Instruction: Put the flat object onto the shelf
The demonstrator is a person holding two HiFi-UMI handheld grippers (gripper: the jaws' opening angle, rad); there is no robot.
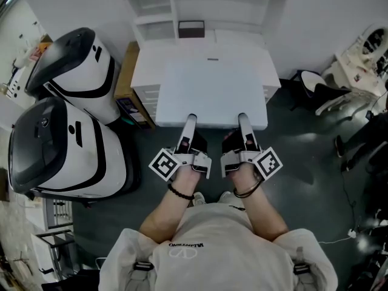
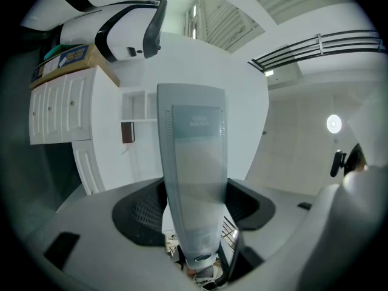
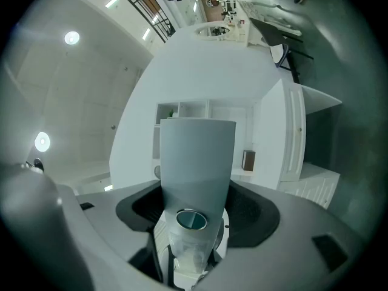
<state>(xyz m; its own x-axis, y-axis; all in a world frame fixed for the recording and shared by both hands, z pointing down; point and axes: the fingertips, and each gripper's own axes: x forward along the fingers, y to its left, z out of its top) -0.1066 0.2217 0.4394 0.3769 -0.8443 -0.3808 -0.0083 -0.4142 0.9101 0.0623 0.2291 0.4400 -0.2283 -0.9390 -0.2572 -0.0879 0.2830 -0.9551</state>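
Observation:
A large pale flat board [image 1: 212, 93] lies over the white cabinet table [image 1: 148, 65], with its near edge toward me. My left gripper [image 1: 190, 121] and right gripper [image 1: 244, 121] each have a top finger lying over that near edge, and both look clamped on it. The lower jaws are hidden under the board. In the left gripper view only the back of one grey finger [image 2: 193, 180] shows, and likewise in the right gripper view [image 3: 197, 162]. The white shelf unit [image 1: 200, 5] stands behind the table, and a small brown box [image 1: 191, 29] sits in one of its compartments.
Two big white-and-black machines [image 1: 79, 71] [image 1: 60, 150] stand close on the left, next to a cardboard box [image 1: 127, 71]. A chair and clutter [image 1: 321, 90] sit on the right. I stand on dark floor [image 1: 303, 156] in front of the table.

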